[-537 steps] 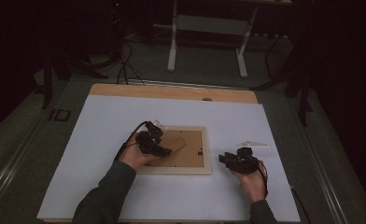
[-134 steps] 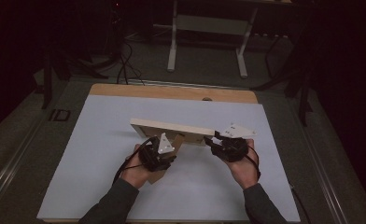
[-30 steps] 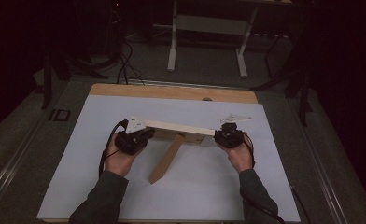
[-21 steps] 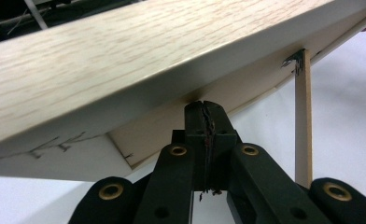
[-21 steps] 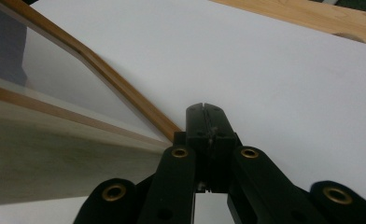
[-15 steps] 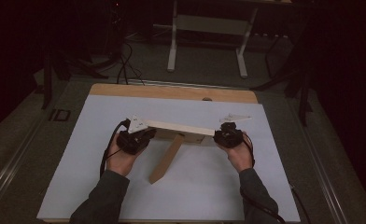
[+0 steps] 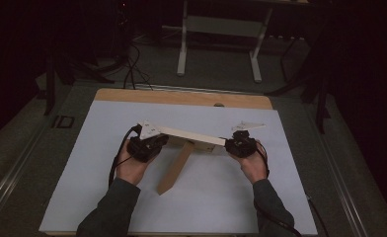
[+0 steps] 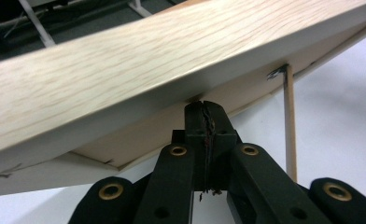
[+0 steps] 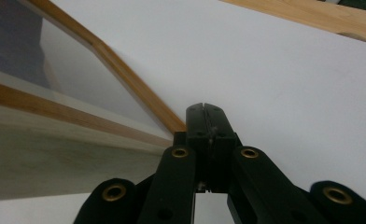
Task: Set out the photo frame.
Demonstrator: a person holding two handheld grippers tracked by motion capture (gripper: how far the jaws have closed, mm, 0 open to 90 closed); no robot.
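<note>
We prop the picture frame [image 7: 191,137] upright on the tabletop [image 7: 107,123] – left hand-held gripper [image 7: 149,143] and right hand-held gripper [image 7: 238,144] both closed, empty, at its ends

Dark green sleeves [image 7: 113,207], black fingers [image 8: 204,135], brass-ringed screw holes, black cables [image 7: 113,168]

Both forearms reach forward, left tool [image 7: 147,145] and right tool [image 7: 241,144] closed.
</note>
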